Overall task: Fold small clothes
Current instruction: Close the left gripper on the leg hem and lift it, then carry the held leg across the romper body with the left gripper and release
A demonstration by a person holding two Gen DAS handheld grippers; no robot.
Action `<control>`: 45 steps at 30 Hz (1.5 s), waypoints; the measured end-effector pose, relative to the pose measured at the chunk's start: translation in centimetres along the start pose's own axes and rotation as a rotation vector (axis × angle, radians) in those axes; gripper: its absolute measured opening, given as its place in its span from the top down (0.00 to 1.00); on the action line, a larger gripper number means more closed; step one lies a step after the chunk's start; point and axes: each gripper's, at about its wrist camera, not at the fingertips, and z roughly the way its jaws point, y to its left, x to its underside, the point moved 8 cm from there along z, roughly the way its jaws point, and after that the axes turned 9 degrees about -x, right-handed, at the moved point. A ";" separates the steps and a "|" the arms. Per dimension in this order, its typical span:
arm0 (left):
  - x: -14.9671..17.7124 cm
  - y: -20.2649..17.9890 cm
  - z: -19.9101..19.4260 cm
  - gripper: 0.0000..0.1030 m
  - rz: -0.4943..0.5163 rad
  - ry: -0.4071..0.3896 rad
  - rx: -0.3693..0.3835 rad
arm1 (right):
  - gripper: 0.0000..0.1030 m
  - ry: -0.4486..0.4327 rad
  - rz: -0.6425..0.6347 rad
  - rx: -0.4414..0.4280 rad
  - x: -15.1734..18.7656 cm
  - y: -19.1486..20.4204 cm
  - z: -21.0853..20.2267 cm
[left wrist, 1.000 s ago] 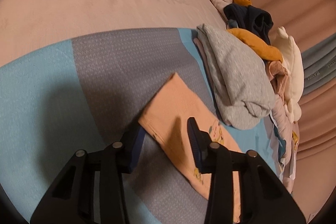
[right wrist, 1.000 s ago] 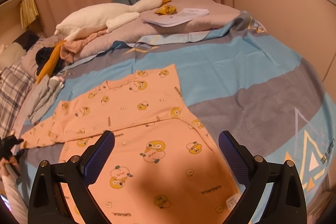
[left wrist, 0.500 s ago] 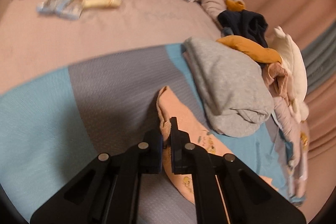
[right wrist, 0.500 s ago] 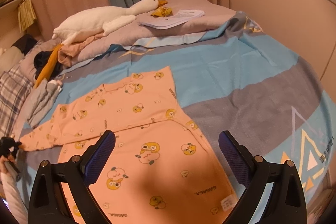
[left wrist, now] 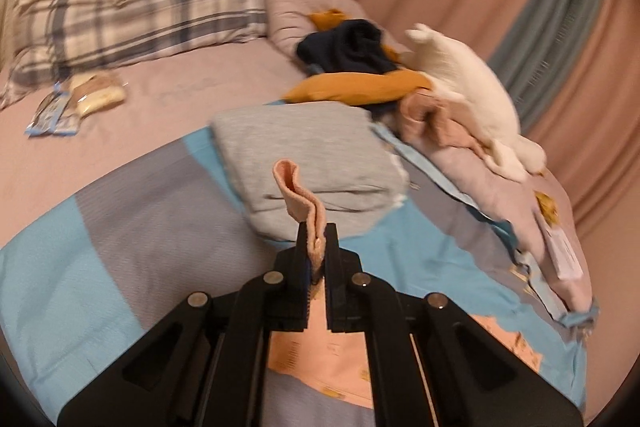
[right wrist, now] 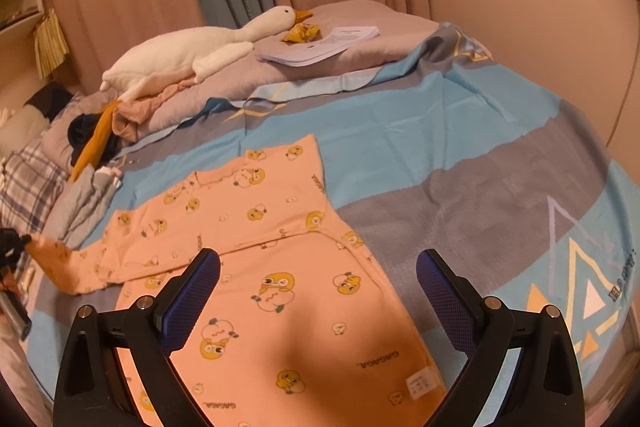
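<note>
While the bed [right wrist: 460, 131] with its blue-and-grey striped cover fills both views, the work sits in the lower half of each frame. Largest first: the peach duck-print top [right wrist: 280, 267] lies flat on the cover, from the centre to the lower middle of the right wrist view, body spread, one sleeve trailing to the left edge.

At upper left of that view, a white goose plush [right wrist: 188, 47] lies on a rumpled pile; a folded grey garment [left wrist: 304, 155] sits mid-frame in the left wrist view, just beyond the sleeve end.

Left gripper [left wrist: 317, 247]: jaws clamped tight on the sleeve cuff [left wrist: 298, 195], which curls up above the fingertips, lifted clear of the cover. In the right wrist view the same gripper shows only as a dark shape at the far left edge, sleeve end raised there.

Right gripper [right wrist: 318, 285]: jaws spread wide, nothing between them, hovering over the lower body of the top.

Judgement on the step: a sleeve fold inward, just begun. To do it well:
- carry the cuff across toward the chest, low, so the sleeve lays flat;
- crease at the shoulder seam, parallel to the side edge;
- right gripper could press the body down to stop it dragging;
- release only once the cuff lies on the torso.

Risk: pinched cuff stays bunched, leaving a lump.
</note>
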 end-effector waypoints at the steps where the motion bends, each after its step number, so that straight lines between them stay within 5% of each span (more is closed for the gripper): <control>1: 0.1 -0.8 -0.3 0.96 0.014 -0.001 0.011 | 0.04 -0.003 0.002 0.000 0.0 -0.2 -0.1; 13: 4.4 -11.0 -3.2 0.96 0.247 0.008 0.139 | 0.04 -0.025 0.041 -0.022 -0.2 -1.4 -0.6; 25: 11.6 -17.9 -3.8 0.96 0.414 0.102 0.240 | 0.04 -0.023 0.055 -0.029 -0.3 -2.0 -0.5; 45: 22.5 -21.1 -0.2 0.95 0.572 0.310 0.267 | 0.04 0.046 0.061 -0.031 0.9 -2.4 1.1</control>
